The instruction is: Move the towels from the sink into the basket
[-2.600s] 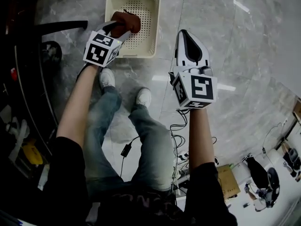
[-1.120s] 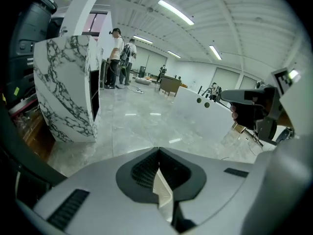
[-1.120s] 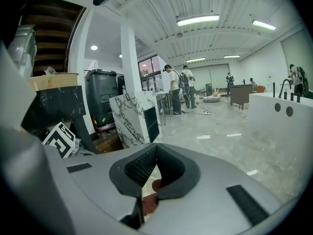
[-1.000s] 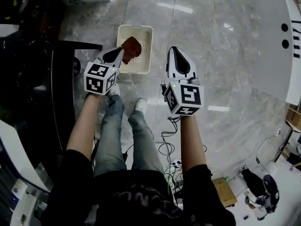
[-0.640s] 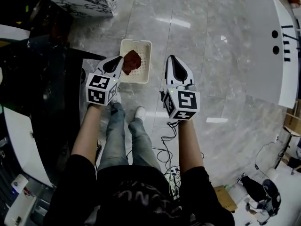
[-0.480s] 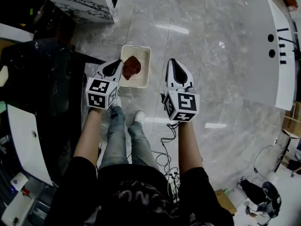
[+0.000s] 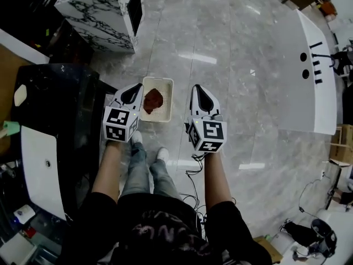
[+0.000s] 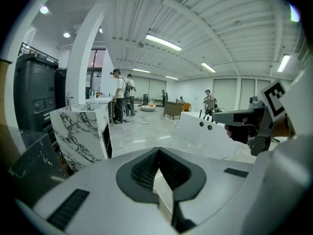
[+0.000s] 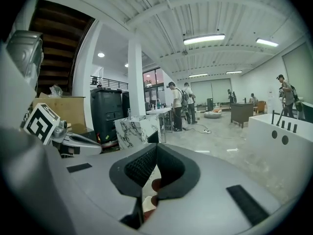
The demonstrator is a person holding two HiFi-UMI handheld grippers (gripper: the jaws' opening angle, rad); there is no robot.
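Centre frame: towel in basket, both grippers empty

Grey marble floor [image 7: 237, 48] fills most of the head view. Marble-patterned cabinet [image 7: 99, 10] sits upper left. Cream perforated basket [image 7: 164, 114] stands on the floor at centre, just above the person's shoes. Left gripper [image 7: 131, 93] overlaps the basket's left edge, and right gripper [image 7: 199, 93] is just right of it. Both have fingers [image 8: 144, 170] pressed together with nothing between them. Brown-red towel [image 7: 153, 99] lies crumpled inside the basket.
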